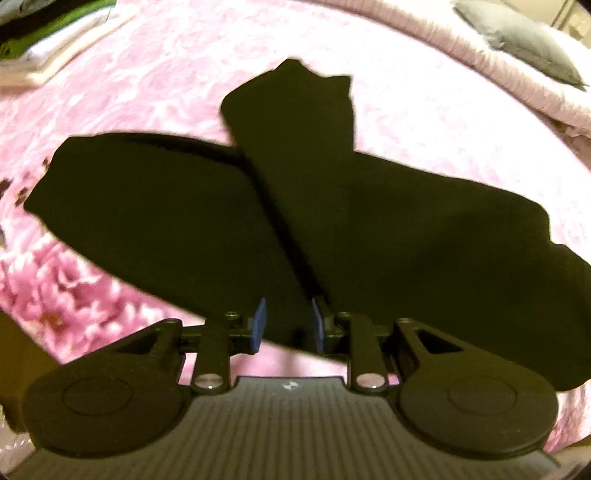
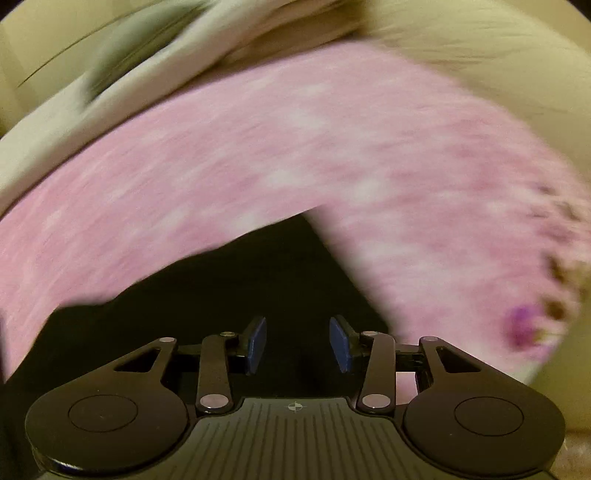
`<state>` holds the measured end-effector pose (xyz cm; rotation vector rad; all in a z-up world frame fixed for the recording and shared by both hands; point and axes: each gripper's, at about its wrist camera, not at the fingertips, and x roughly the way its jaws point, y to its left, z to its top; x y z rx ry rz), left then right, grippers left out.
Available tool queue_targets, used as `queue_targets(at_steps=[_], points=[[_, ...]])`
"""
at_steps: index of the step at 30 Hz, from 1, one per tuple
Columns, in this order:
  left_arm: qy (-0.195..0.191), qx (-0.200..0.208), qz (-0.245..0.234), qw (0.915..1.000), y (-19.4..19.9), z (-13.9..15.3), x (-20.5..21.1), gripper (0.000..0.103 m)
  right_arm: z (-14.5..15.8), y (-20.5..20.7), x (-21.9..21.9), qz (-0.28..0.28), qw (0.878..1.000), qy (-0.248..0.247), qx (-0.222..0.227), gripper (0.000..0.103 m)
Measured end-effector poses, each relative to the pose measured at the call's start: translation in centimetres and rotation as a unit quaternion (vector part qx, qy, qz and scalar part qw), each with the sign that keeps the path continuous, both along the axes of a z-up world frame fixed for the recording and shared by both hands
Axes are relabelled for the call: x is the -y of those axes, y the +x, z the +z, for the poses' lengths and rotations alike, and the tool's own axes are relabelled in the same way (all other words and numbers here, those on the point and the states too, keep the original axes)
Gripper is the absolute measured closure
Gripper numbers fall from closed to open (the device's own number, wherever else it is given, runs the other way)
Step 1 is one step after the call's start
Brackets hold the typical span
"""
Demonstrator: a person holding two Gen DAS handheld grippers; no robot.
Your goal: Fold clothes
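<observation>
Two grippers hovered over the pink floral bedspread (image 1: pixel 424 122). Left gripper (image 1: pixel 288 326) had its jaws spread, black cloth between them. Right gripper (image 2: pixel 297 343) was spread too. That black garment (image 1: pixel 166 221) lay mid-bed; a grey pillow (image 1: pixel 524 44) sat at the far edge.

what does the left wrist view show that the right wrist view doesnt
Only the left wrist view shows the black garment's whole outline, spread wide with one part folded across the middle. It also shows a grey pillow at the far edge and green and white fabric at the upper left, plus the left gripper, jaws apart over the garment's near edge.

Only the right wrist view shows the right gripper, open over a dark corner of cloth, and the beige bedding beyond; the view is heavily blurred.

Both show the pink floral blanket under black fabric.
</observation>
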<state>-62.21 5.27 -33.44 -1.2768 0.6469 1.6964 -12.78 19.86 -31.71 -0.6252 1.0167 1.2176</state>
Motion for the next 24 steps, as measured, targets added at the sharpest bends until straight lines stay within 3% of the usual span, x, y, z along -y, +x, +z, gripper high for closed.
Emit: queue_targets(at_steps=[2,6,14,16,20,23,24], points=[[-0.033,0.008,0.006,0.9994,-1.2,-0.7,-0.5,0.082,-1.9,-3.9,-0.8,0.061,0.997,-0.043,-0.018,0.061],[-0.053,0.023,0.019,0.9982,-4.5,-2.3,-1.3,0.082,-5.7,-11.7,-1.6,0.144,0.982,-0.118,-0.045,0.061],[-0.019,0.034,0.013,0.9992,-13.2,-4.4,-6.1,0.082,-6.9,-22.2,-2.9,0.183,0.975,-0.126,-0.03,0.061],[-0.01,0.015,0.017,0.9997,-15.7,-4.3,-7.5,0.082,-7.1,-24.2,-3.4,0.178,0.976,-0.127,-0.015,0.061],[0.001,-0.04,0.051,0.9979,-21.1,-3.0,-8.5,0.083,-5.7,-26.5,-5.3,0.17,0.983,-0.059,-0.038,0.061],[-0.014,0.012,0.079,0.9967,-24.1,-3.2,-6.9,0.082,-5.9,-28.9,-7.5,0.175,0.98,-0.049,-0.075,0.061],[-0.023,0.026,0.082,0.996,-24.4,-3.4,-6.3,0.082,-6.6,-29.7,-8.3,0.173,0.978,-0.054,-0.107,0.061]])
